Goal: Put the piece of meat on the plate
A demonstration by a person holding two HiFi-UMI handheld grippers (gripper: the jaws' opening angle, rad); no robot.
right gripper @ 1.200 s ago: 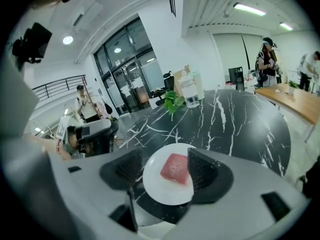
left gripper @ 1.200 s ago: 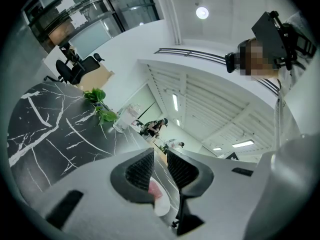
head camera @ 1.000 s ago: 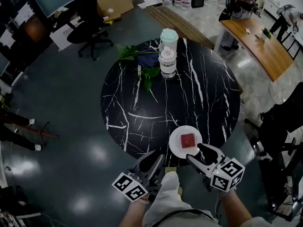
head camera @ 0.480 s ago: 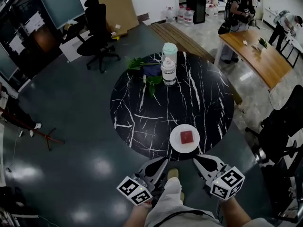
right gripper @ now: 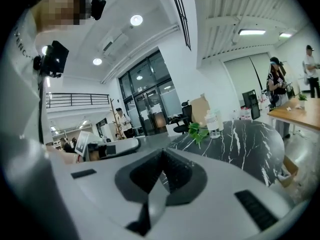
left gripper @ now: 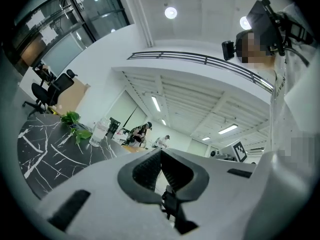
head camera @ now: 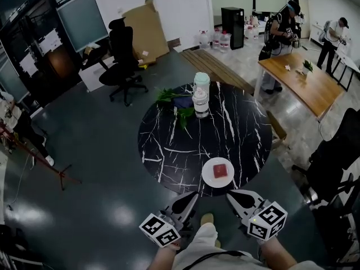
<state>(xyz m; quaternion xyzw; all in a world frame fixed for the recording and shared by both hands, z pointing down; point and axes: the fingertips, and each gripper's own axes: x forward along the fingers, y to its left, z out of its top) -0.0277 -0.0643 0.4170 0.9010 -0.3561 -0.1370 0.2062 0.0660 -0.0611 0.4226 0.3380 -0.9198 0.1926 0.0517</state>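
Note:
The piece of meat (head camera: pixel 223 169) is a red square slab lying on the white plate (head camera: pixel 209 176), which sits near the front edge of the round black marble table (head camera: pixel 169 145). Both grippers hover off the table, close to my body and short of the plate. My left gripper (head camera: pixel 190 198) has its jaws shut with nothing in them; in the left gripper view (left gripper: pixel 161 152) the tips meet. My right gripper (head camera: pixel 232 196) is also shut and empty, its tips touching in the right gripper view (right gripper: pixel 162 153). Neither gripper view shows the plate or the meat.
A clear bottle (head camera: pixel 200 101) and a teal-lidded cup (head camera: pixel 201 80) stand at the table's far edge beside green leaves (head camera: pixel 175 98). A black office chair (head camera: pixel 125 61), a wooden table (head camera: pixel 301 80) with people nearby, and a dark chair (head camera: pixel 337 151) surround the spot.
The right gripper, open at the plate's rim a second ago, has shut empty. Both grippers have drawn back from the table and risen. The meat stays on the plate.

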